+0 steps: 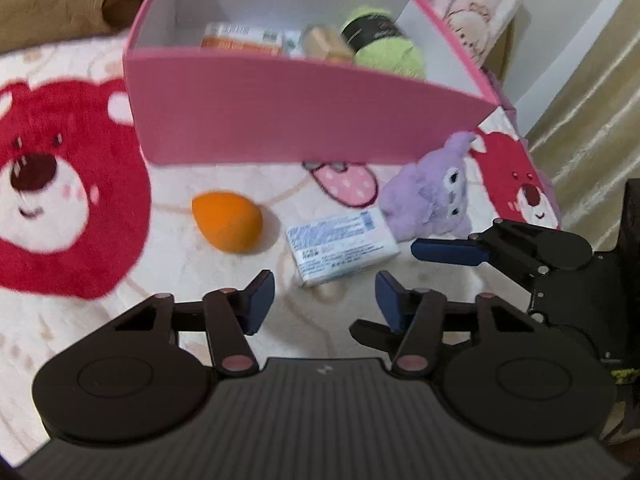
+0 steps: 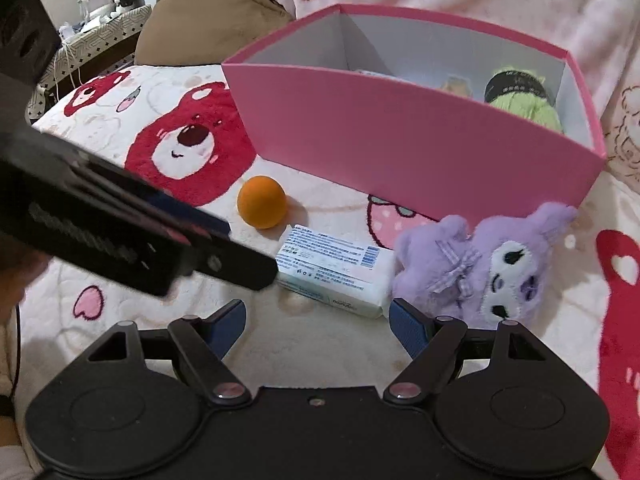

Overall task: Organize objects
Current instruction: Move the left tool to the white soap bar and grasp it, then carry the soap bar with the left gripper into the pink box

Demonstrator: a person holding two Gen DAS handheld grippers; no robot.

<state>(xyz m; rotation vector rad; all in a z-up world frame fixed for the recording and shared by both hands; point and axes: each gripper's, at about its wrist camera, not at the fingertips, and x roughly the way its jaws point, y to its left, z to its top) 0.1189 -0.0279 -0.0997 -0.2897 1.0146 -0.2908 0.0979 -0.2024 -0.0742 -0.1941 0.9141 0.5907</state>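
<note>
While fluffy, purple plush (image 2: 480, 268) touches boxy white pack (image 2: 336, 276).

Pink box (image 2: 400, 152), orange sponge (image 2: 262, 201), purple plush (image 2: 480, 268), red-bear patterned blanket (image 2: 188, 148).

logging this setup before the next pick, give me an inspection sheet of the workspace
surface: plush bear-print blanket, soft and uneven.
job's things: pink box open, already holding green yarn and small packs; orange sponge, white soap pack and purple plush toy lie outside in front of it, soap pack touching the plush.
clutter: nothing seen.
grippers: left gripper open, empty, short of the soap pack; right gripper open, empty, near the soap pack and plush.
cables: dark cable at the right view's left edge.
surroundings: brown pillow, pink bedding, curtain.
</note>
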